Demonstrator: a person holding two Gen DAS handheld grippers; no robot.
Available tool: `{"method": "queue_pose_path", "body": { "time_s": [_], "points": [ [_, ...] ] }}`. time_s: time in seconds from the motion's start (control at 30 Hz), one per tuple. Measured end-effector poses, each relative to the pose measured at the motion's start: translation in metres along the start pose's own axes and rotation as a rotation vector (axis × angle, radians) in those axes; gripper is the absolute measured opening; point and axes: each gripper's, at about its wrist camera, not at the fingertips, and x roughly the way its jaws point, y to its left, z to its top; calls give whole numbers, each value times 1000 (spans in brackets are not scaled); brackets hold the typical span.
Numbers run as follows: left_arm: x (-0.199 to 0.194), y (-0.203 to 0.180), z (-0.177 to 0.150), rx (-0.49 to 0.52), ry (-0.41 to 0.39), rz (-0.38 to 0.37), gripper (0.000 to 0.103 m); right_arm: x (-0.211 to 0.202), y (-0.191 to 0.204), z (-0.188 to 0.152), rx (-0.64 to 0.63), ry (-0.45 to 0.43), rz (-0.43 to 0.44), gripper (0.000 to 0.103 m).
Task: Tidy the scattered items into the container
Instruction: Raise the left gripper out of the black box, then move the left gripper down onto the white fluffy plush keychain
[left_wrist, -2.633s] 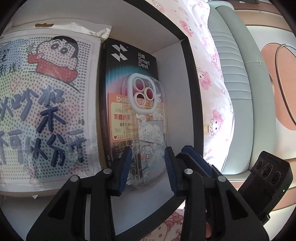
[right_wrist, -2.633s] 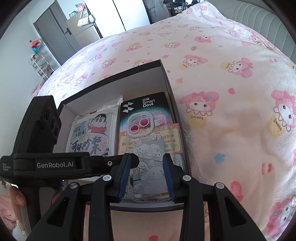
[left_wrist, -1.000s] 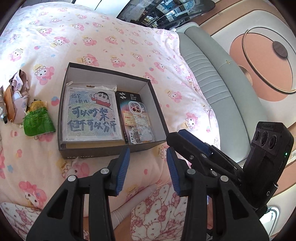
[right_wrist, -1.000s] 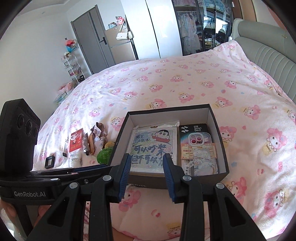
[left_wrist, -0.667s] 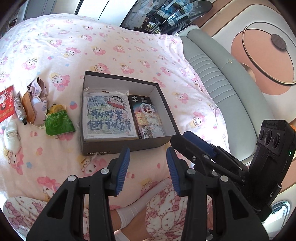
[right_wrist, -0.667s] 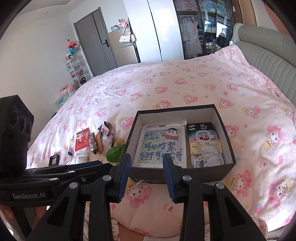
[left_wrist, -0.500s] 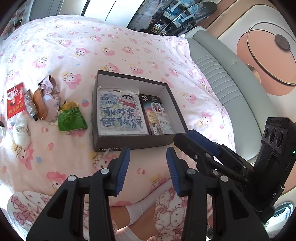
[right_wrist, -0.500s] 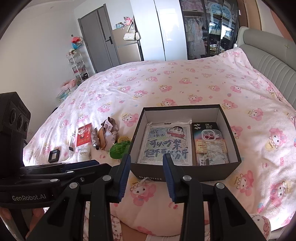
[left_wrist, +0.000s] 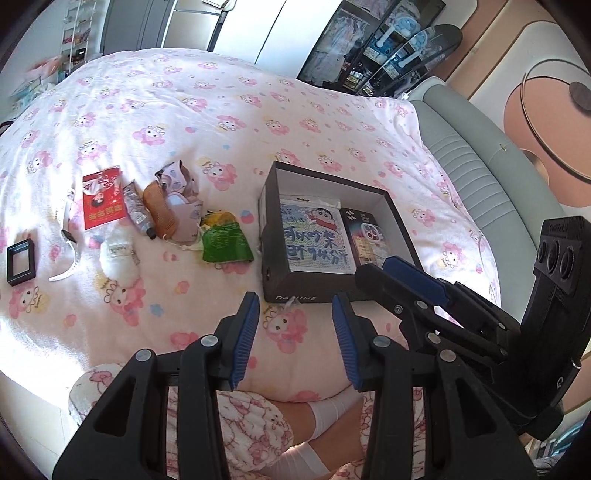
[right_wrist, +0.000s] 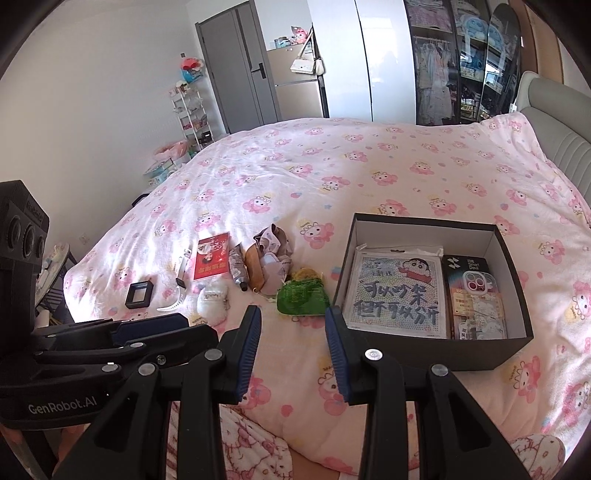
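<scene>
A black box (left_wrist: 291, 293) (right_wrist: 424, 352) sits on the pink bed and holds a cartoon bead-art pack (left_wrist: 314, 236) (right_wrist: 397, 291) and a phone case package (left_wrist: 367, 236) (right_wrist: 474, 295). Left of the box lie a green packet (left_wrist: 225, 243) (right_wrist: 303, 297), a crumpled mask pouch (left_wrist: 181, 206) (right_wrist: 271, 254), a red card (left_wrist: 103, 197) (right_wrist: 211, 256), a tube (left_wrist: 137, 216), a white watch band (left_wrist: 68, 251), a fluffy white item (left_wrist: 116, 254) and a small black frame (left_wrist: 21, 256) (right_wrist: 138, 294). My left gripper (left_wrist: 293, 314) and right gripper (right_wrist: 293, 328) are open and empty, held above the bed's near edge.
The grey headboard (left_wrist: 491, 177) is to the right. A wardrobe and grey door (right_wrist: 255, 74) stand beyond the bed, with a shelf rack (right_wrist: 192, 114) by the wall. The person's legs in pink pyjamas (left_wrist: 236, 432) are below the grippers.
Both grippers have pulled back and up from the box, leaving the phone case inside. The view has widened and swung left, so the scattered items now show.
</scene>
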Motion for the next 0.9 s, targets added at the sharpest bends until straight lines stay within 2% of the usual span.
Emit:
{"method": "queue_pose_path", "body": {
  "time_s": [0.2, 0.37, 0.53, 0.9],
  "points": [
    [-12, 27, -5, -37, -24, 39, 41, 14, 27, 2, -45, 19, 25, 32],
    [-16, 51, -11, -85, -67, 111, 41, 32, 47, 0, -45, 41, 12, 32],
    [-12, 82, -17, -155, -70, 148, 41, 58, 65, -1, -72, 90, 28, 32],
    [-3, 134, -3, -268, -104, 237, 41, 105, 99, 17, -156, 117, 51, 32]
  ]
}}
